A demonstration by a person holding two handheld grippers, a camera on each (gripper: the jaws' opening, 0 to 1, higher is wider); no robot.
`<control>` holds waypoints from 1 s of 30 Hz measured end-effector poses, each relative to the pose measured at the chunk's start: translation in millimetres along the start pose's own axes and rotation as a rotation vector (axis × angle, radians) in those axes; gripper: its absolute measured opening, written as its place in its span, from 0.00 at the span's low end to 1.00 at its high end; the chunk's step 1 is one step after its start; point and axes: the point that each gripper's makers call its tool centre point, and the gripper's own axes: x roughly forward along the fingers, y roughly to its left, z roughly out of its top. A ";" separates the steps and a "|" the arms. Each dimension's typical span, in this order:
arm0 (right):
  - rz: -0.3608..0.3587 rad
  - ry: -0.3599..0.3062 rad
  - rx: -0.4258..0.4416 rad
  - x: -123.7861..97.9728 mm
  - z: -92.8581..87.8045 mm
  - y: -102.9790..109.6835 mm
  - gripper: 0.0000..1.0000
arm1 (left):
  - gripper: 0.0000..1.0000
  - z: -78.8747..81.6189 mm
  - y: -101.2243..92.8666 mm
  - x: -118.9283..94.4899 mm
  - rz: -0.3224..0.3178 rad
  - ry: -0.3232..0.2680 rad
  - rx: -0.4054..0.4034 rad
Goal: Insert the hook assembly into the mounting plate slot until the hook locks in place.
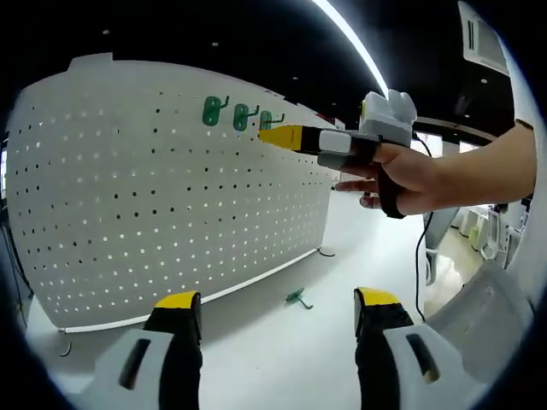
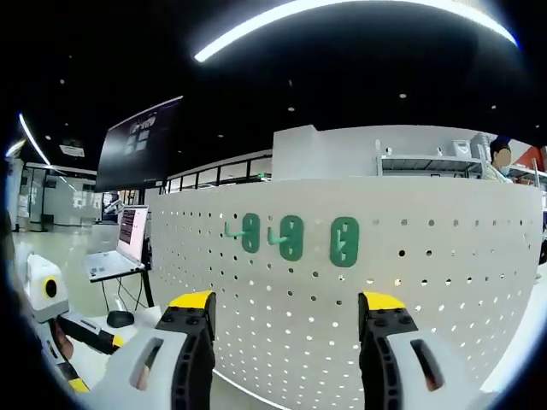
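Observation:
A white pegboard (image 1: 171,188) stands upright on a white table, and it serves as the mounting plate. Near its top edge hang three green hooks (image 1: 242,117) in a row. The same hooks (image 2: 291,237) sit dead ahead in the right gripper view, just above my right gripper (image 2: 286,303), whose jaws stand open with nothing between them. That right gripper (image 1: 275,136), held by a hand, has its yellow tips close to the rightmost hook (image 1: 267,120). A loose green hook (image 1: 297,296) lies on the table ahead of my open, empty left gripper (image 1: 278,303).
The white table (image 1: 282,359) runs along the foot of the pegboard, and a cable (image 1: 420,256) hangs at the right. Beyond the pegboard's left end are a laptop (image 2: 130,241) on a stand, a dark screen (image 2: 141,141) and my left gripper (image 2: 94,335).

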 end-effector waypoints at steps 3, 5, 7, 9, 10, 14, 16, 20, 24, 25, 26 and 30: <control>0.000 0.001 0.010 -1.5 -1.8 -0.6 0.65 | 0.75 -0.3 0.2 0.4 -0.002 0.002 0.002; 0.007 0.001 0.008 -4.5 -2.3 0.3 0.65 | 0.75 0.3 0.6 0.3 -0.002 0.001 0.002; 0.016 0.004 0.006 -8.4 -4.4 1.2 0.65 | 0.75 -0.1 0.8 0.4 -0.002 0.003 0.004; 0.021 0.007 0.016 -12.8 -8.2 0.0 0.65 | 0.74 -0.6 1.1 0.3 -0.002 0.005 0.002; 0.021 0.005 0.025 -14.6 -9.7 -0.4 0.65 | 0.75 -0.4 1.2 0.4 -0.003 0.001 -0.002; 0.020 0.009 0.043 -21.2 -15.9 -1.3 0.65 | 0.75 -1.3 0.6 0.8 -0.004 0.004 -0.003; 0.030 0.023 0.028 -24.4 -19.8 1.2 0.64 | 0.75 -2.8 0.6 1.0 -0.005 0.006 0.000; 0.035 0.031 0.050 -34.0 -26.8 0.7 0.64 | 0.75 -5.8 -0.2 0.1 -0.007 0.019 0.013; 0.047 0.042 0.064 -42.9 -36.5 2.3 0.65 | 0.75 -6.2 1.2 -0.7 -0.002 0.015 0.002; 0.051 0.041 0.068 -45.1 -37.3 3.3 0.65 | 0.75 -6.4 1.2 -0.9 -0.002 0.015 0.003; 0.053 0.042 0.069 -47.9 -39.1 4.1 0.66 | 0.75 -6.6 1.3 -1.1 -0.002 0.015 0.005; 0.060 0.050 0.069 -54.8 -42.9 5.8 0.66 | 0.75 -8.2 1.4 -2.6 0.000 0.017 0.002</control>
